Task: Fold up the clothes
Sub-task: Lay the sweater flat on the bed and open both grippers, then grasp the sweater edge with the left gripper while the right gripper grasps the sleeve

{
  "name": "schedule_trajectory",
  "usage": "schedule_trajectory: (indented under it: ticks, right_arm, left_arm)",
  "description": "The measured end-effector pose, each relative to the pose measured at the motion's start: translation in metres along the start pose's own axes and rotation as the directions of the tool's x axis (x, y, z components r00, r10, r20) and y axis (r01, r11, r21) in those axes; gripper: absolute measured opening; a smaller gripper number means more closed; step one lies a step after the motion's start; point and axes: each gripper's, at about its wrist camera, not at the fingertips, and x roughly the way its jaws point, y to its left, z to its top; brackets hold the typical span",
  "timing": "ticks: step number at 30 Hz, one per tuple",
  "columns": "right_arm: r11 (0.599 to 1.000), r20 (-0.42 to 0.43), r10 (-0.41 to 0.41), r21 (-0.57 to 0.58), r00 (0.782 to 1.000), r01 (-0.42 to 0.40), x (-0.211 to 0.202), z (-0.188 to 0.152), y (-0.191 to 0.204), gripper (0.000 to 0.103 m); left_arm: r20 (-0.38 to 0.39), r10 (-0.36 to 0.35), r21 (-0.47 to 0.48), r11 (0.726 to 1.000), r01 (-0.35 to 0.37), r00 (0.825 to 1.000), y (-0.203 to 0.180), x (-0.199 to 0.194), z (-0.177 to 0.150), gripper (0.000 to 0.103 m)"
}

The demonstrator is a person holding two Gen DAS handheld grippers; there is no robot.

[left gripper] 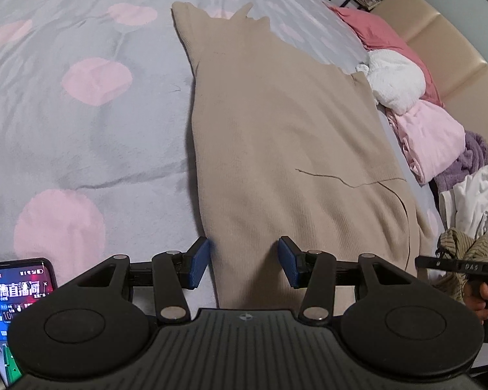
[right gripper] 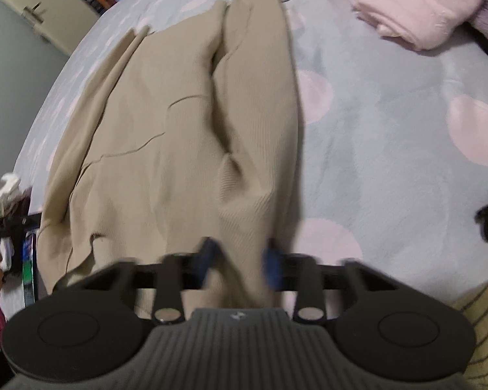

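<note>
A beige knit garment (left gripper: 276, 136) lies spread lengthwise on the bed (left gripper: 81, 113), on a grey cover with pink dots. The left tongs (left gripper: 243, 261) stand apart, straddling the garment's near edge without pinching it. The right tongs (right gripper: 240, 260), blurred, are clamped on a bunched fold at the near hem. Folded and heaped clothes (left gripper: 429, 130) sit along the bed's right side, near a beige headboard (left gripper: 445, 42).

Beige knit garment (left gripper: 276, 136) lies lengthwise, partly folded, on the bed.

Left gripper (left gripper: 243, 261) fingers parted (angled down); right gripper (right gripper: 240, 260) fingers pinched in.
</note>
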Motion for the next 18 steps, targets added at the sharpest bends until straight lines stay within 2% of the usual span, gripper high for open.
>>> schedule_trajectory:
  ticks: [1, 2, 5, 6, 12, 18]
  right_arm:
    - [1.000, -0.004, 0.001, -0.015, 1.000, -0.001, 0.000, 0.001, 0.002, 0.008]
    - [1.000, -0.008, -0.005, -0.026, 1.000, 0.005, -0.001, 0.002, 0.004, 0.007]
    - [0.999, -0.018, -0.028, -0.038, 0.999, 0.028, -0.009, 0.009, 0.007, 0.004]
    - [0.999, -0.019, -0.034, -0.037, 0.999, 0.033, -0.013, 0.011, 0.007, 0.004]
    - [0.999, -0.001, -0.044, 0.027, 0.999, 0.044, -0.047, 0.017, 0.001, 0.003]
    - [0.997, 0.011, -0.050, 0.065, 0.999, 0.050, -0.068, 0.016, -0.009, 0.003]
  left_arm:
    - [-0.007, 0.004, 0.001, 1.000, -0.004, 1.000, 0.000, 0.001, 0.000, 0.035]
    - [-0.013, 0.018, 0.009, 1.000, -0.018, 1.000, -0.001, 0.001, 0.001, 0.001]
    - [0.024, 0.116, 0.079, 0.990, -0.118, 0.993, -0.013, -0.013, 0.006, 0.000]
    - [0.034, 0.130, 0.086, 0.987, -0.132, 0.991, -0.015, -0.019, 0.008, 0.000]
    - [0.050, 0.175, -0.004, 0.984, -0.175, 0.983, 0.006, -0.050, 0.001, 0.000]
    - [0.039, 0.220, -0.036, 0.975, -0.219, 0.975, 0.018, -0.068, -0.018, 0.000]
